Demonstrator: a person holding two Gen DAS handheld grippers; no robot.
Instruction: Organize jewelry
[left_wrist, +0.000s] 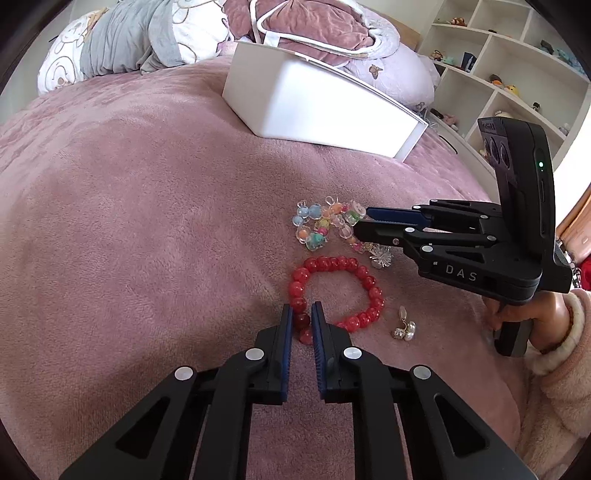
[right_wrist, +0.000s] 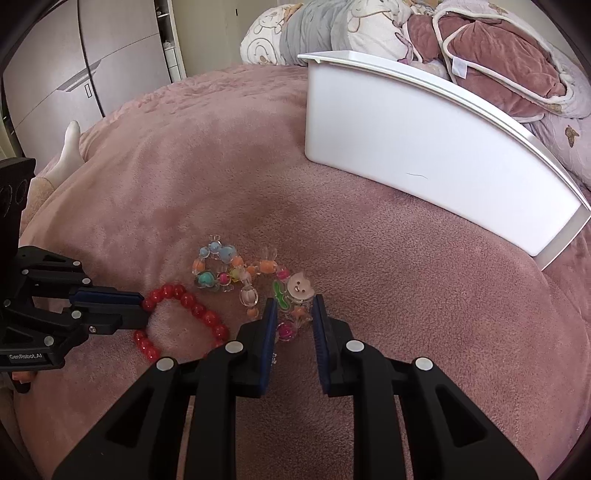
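A red bead bracelet (left_wrist: 338, 291) lies on the pink bed cover; it also shows in the right wrist view (right_wrist: 184, 317). My left gripper (left_wrist: 302, 312) has its jaws closed around the bracelet's near-left beads. A colourful charm bracelet (left_wrist: 325, 225) lies just behind it, and shows in the right wrist view (right_wrist: 251, 280). My right gripper (right_wrist: 294, 306) is partly open with that bracelet's near end and its bear charm between the fingers; it shows from the side in the left wrist view (left_wrist: 364, 218). A white bin (left_wrist: 314, 103) stands behind; it also shows in the right wrist view (right_wrist: 424, 147).
A silver sparkly piece (left_wrist: 380, 256) and a pair of earrings (left_wrist: 404, 326) lie right of the red bracelet. Pillows and a folded quilt (left_wrist: 314, 26) are piled behind the bin. White shelves (left_wrist: 517, 74) stand at the right; a wardrobe (right_wrist: 92, 55) stands at the left.
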